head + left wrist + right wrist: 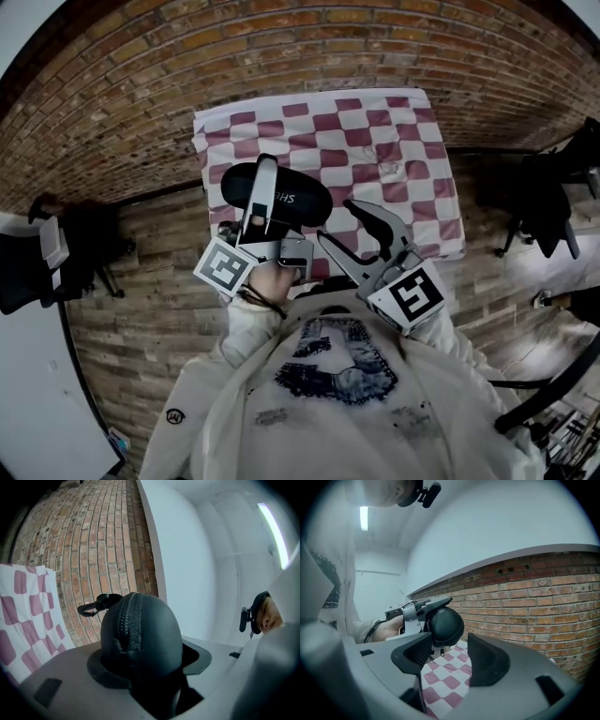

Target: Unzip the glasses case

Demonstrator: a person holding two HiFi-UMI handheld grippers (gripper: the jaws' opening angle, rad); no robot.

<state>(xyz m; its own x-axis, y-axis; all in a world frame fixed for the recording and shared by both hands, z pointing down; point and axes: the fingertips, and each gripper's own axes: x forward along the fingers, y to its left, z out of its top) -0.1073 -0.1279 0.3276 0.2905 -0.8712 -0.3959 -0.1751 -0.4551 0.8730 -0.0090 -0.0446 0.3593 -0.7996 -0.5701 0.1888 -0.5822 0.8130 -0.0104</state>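
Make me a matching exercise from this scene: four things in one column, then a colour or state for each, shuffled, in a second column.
Things:
1. glasses case
2. left gripper
3. right gripper
4. checkered cloth

Colours or states:
A. open, nothing between its jaws
B. pink and white
C. black
D. clamped on the case

Pairs: 1-C, 2-D, 3-A, 4-B

I see a pink-checked table against the brick wall, one black chair left of it, another right, and a ceiling strip light overhead.
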